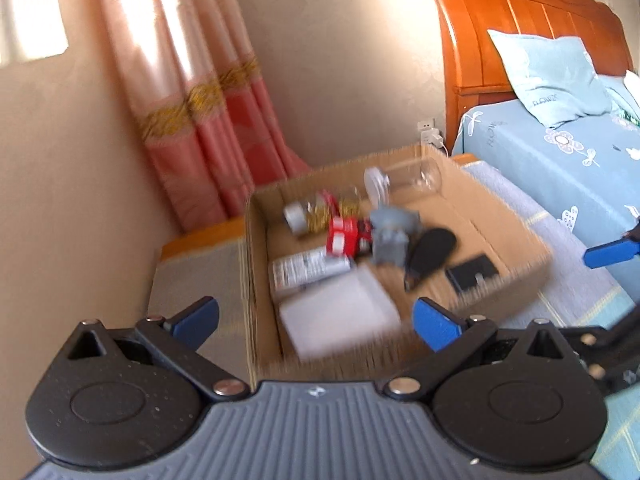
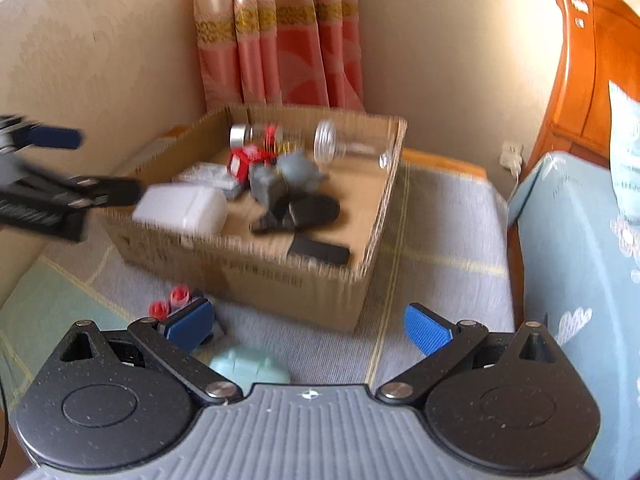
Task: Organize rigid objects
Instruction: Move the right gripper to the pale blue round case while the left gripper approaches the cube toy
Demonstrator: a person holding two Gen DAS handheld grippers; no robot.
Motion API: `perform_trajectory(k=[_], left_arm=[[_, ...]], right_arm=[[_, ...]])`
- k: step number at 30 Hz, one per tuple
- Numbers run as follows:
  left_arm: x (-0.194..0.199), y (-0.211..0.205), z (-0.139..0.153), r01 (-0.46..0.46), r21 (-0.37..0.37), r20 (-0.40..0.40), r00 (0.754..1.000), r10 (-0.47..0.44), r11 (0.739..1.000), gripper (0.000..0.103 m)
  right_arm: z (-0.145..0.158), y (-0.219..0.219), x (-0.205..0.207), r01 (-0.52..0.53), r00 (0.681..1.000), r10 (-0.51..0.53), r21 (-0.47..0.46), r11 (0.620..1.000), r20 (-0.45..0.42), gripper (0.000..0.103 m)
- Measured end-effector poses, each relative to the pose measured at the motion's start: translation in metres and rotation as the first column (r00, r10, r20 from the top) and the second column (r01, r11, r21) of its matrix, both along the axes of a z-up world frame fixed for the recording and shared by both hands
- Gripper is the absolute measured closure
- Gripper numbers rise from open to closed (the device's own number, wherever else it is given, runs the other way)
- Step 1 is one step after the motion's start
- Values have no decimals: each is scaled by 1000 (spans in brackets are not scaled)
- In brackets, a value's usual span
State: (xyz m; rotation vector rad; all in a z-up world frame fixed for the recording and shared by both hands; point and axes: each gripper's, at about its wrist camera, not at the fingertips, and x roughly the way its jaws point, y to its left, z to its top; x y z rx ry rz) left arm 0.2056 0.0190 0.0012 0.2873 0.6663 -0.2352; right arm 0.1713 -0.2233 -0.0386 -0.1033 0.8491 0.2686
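**A:** ok so where's everything sitting rn? Both views are pretty smeared.

**B:** The cardboard box (image 2: 280, 276) sits open-topped on the striped cloth of the bench (image 2: 440, 208), wall and pink curtain (image 2: 280, 40) behind it, bed (image 2: 580, 240) off to the right. Most of the rigid stuff is inside already: white container (image 2: 180, 208) against the near-left wall, a clear jar (image 2: 352, 144) lying on its side along the far wall, grey figure (image 2: 288, 180) and a red toy (image 2: 244, 162) around the middle, a black flat piece (image 2: 318, 252) right by the near wall.

**A:** anything still outside?

**B:** Yep. Two little red pieces (image 2: 170, 302) and a pale teal case (image 2: 248, 368) on the cloth in front of the box's near-left corner.

**A:** tongs?

**B:** Left tongs (image 1: 316, 320) are spread wide with nothing between them, hanging over the box's near edge. Right tongs (image 2: 308, 326) are also spread wide and empty, in front of the box; their left pad sits just beside the red pieces.

**A:** room to move?

**B:** A bare strip of cloth runs between the box's right wall and the bed.
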Motion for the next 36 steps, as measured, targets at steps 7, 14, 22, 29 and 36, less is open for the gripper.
perform_trajectory(k=[7,14,22,29,36], left_arm=[[-25,21,-25,-96,-95,-68,994,90,991,1],[-26,21,-36,-87,-119,-99,992,75,989,1],[-27,4,-46,-16,-111,-126,992,2,994,1],[-21,-15,-61,43,-93,-160,985,-58,995,1],[-7,-30,-87,89,-85,-226,968,-106,992,1]], right_arm=[[-36,22,-16,-16,998,14,-30,999,-58,0],[-56,44,-19,-66,996,58,-149,987,-61,0],[-63,18,-16,-2,997,-8,-120,993,-79,0],[-63,-20,-22,69,993,-77,-92,993,-86,0],[-65,-24,-26,71,995,-77,-88,994,-68,0]])
